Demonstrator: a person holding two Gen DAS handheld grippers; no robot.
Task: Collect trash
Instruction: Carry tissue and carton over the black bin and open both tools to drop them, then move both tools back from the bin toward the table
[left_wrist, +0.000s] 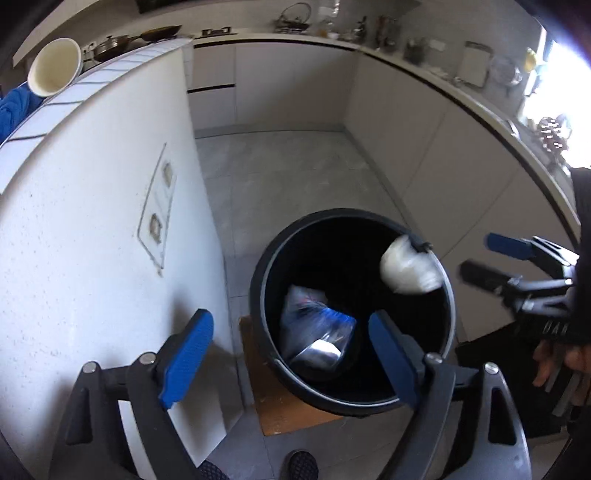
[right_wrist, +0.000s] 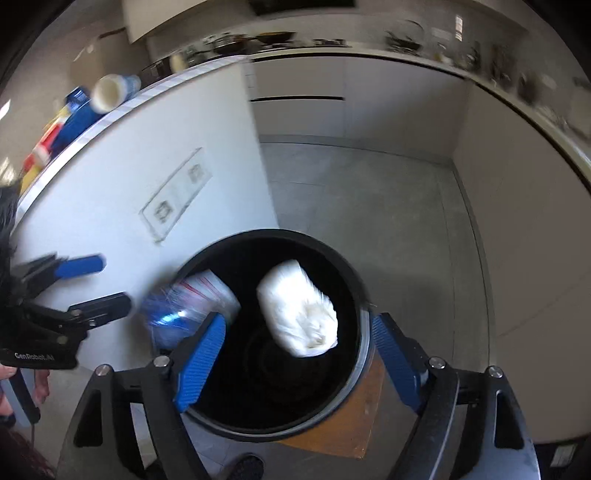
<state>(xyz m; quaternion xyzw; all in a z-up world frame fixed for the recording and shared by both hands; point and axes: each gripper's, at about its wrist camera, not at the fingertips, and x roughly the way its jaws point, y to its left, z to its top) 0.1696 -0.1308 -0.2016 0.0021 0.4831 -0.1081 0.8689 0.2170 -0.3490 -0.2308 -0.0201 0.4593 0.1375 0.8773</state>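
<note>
Trash: white bag (right_wrist: 299, 308) and blue wrapper (left_wrist: 314, 328) drop into bin (left_wrist: 258, 295); left claw (left_wrist: 284, 362), right claw (right_wrist: 299, 358) spread, empty. Next: fetch more from tabletop (left_wrist: 92, 85).

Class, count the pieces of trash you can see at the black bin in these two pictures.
2. A white bundle sits over the open bin, toward its right side. A blue-and-clear wrapper is at the left rim. More may lie hidden in the dark bottom.

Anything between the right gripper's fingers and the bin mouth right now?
Yes: in the right wrist view a white bag hangs loose between the open right gripper and the black bin.
</note>
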